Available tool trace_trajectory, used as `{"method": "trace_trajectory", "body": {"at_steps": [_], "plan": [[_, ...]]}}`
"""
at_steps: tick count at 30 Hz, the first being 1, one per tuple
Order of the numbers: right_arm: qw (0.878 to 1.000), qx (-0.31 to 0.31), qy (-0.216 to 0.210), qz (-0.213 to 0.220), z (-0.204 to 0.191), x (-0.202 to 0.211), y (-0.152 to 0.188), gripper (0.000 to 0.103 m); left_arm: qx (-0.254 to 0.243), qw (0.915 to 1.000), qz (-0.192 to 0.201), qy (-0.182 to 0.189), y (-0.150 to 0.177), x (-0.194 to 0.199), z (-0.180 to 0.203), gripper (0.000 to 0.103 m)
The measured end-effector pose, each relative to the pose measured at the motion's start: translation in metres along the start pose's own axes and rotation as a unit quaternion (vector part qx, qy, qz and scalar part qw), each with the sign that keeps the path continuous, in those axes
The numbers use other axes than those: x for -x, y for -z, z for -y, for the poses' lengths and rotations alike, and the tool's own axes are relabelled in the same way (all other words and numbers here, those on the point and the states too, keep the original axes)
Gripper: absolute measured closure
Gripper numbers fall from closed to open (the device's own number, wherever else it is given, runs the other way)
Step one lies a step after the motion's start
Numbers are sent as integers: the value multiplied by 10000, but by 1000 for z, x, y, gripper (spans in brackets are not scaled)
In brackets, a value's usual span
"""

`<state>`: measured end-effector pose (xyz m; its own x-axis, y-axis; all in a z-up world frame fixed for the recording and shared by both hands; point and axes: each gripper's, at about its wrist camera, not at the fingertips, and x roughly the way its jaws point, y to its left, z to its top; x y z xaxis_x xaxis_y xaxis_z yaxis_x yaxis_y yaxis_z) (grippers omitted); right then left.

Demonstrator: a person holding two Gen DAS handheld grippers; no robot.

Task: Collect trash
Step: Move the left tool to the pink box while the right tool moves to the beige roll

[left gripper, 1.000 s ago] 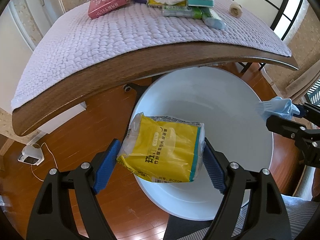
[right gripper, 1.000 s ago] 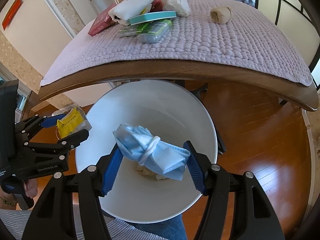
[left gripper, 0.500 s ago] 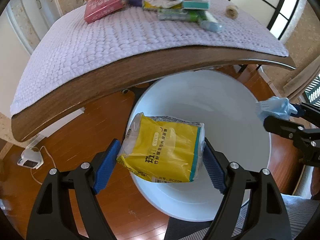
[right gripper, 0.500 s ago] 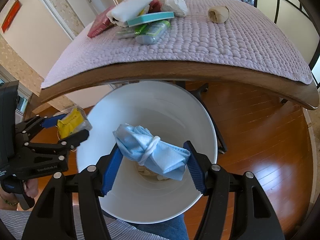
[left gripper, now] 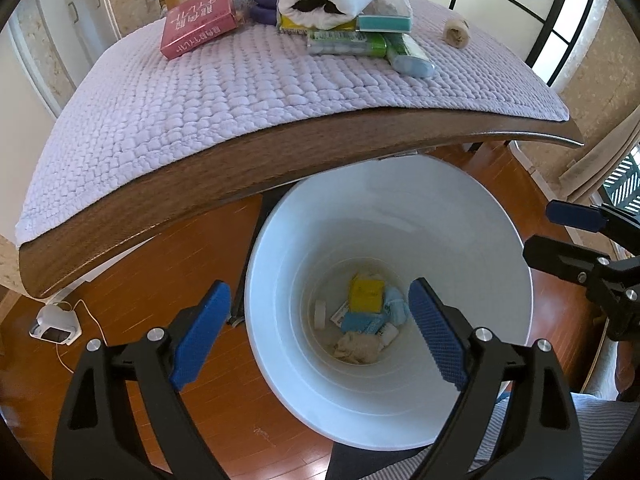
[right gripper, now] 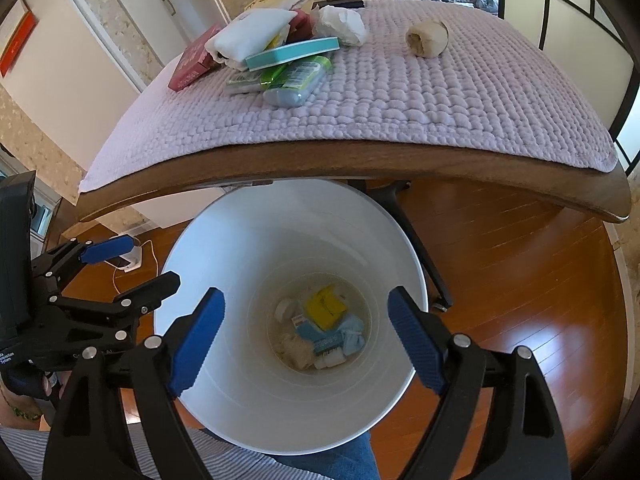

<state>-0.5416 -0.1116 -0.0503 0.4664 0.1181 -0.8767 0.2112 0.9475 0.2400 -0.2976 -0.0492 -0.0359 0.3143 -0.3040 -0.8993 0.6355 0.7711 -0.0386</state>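
1. Now, left wrist view: left gripper (left gripper: pixel 316 330) has jaws wide, nothing between the blue pads (left gripper: pixel 200 334); they have just been opening. It points down over the white bin (left gripper: pixel 400 216), which sits on the wood floor (left gripper: pixel 160 280) just under the tabletop edge (left gripper: pixel 240 168).
2. Same view, bin bottom: yellow packet (left gripper: pixel 366 291) lies there with the crumpled blue mask (left gripper: pixel 396 310) touching it at 3 o'clock. A light-blue wrapper (left gripper: pixel 360 323) is at the packet's 6 o'clock, beige crumpled paper (left gripper: pixel 358 347) below that, and a small white round piece (left gripper: pixel 320 314) at 8 o'clock.
3. Same view, tabletop: lilac quilted mat (left gripper: pixel 200 92) carries a red box (left gripper: pixel 198 20) at 11 o'clock and a pile (white pouch (left gripper: pixel 328 0), teal box (left gripper: pixel 384 23), green tube (left gripper: pixel 346 43)) at 12 o'clock. A beige wad (left gripper: pixel 456 32) sits apart at 1 o'clock.
4. Same view, 3 o'clock edge: right gripper (left gripper: pixel 560 232), jaws apart, empty.
5. Right wrist view: right gripper (right gripper: pixel 306 336) has jaws wide and empty over the bin (right gripper: pixel 280 220), having just been opening. The yellow packet (right gripper: pixel 325 307) and blue mask (right gripper: pixel 352 334) lie side by side at the bin bottom, touching.
6. Same view, 9 o'clock: left gripper (right gripper: pixel 132 266), jaws apart, empty, beside the bin rim. A white charger with cable (right gripper: pixel 130 258) is on the floor behind it.
7. Same view, tabletop: same pile at 11 o'clock, with crumpled white paper (right gripper: pixel 342 26) at 12 o'clock and the beige wad (right gripper: pixel 426 38) at 1 o'clock. Striped cloth (right gripper: pixel 224 460) and blue denim (right gripper: pixel 340 460) run along the bottom edge.
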Motion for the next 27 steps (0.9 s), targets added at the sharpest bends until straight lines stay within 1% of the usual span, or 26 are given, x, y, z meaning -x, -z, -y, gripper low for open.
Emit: {"method": "trace_trajectory", "body": {"at_steps": [10,22,27], "plan": [[10000,-10,-23,67,-1,4,-6,20,34,10000,49,-4,-3,0,-4,11],[9997,4,-52,255,-4,15,-16,20,106,9997,205,10,-9,11,-4,11],[9991,-4,-36,427,1,23,-19,20,149,9994,297,7,-12,18,-5,11]]}}
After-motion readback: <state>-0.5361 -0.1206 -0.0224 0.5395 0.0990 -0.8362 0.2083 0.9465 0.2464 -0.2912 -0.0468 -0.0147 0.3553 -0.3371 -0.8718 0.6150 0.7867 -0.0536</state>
